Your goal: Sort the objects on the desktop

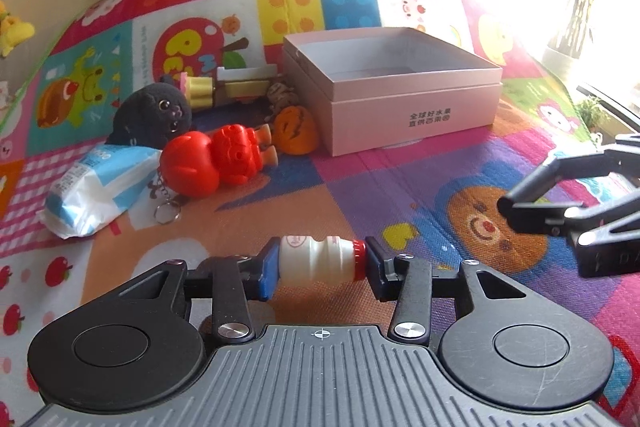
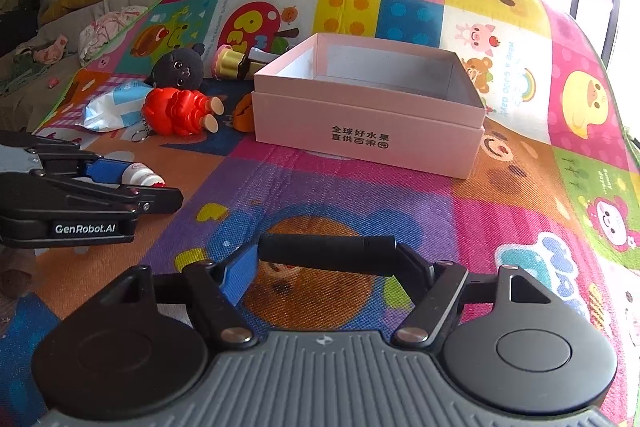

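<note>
Between left tool (image 1: 320, 265) pads: small yogurt-drink bottle (image 1: 318, 261), clenched lengthwise. Right tool (image 2: 326, 257): grasping black cylinder (image 2: 326, 254). Step: pickup done; next, carry toward pink box (image 1: 400, 107), 1 o'clock.

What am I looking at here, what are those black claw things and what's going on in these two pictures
Each picture comes from a camera mounted on a hand-held two-finger gripper, looking along its fingers. A person holds one in each hand; no robot arm is involved. The left gripper is shut on a small white plastic drink bottle with a red cap. The right gripper holds a black cylindrical stick between its pads. Both are above a colourful cartoon play mat. On it sit an open pink cardboard box, a red plastic doll keychain, a black plush toy and a white-and-blue packet.
</note>
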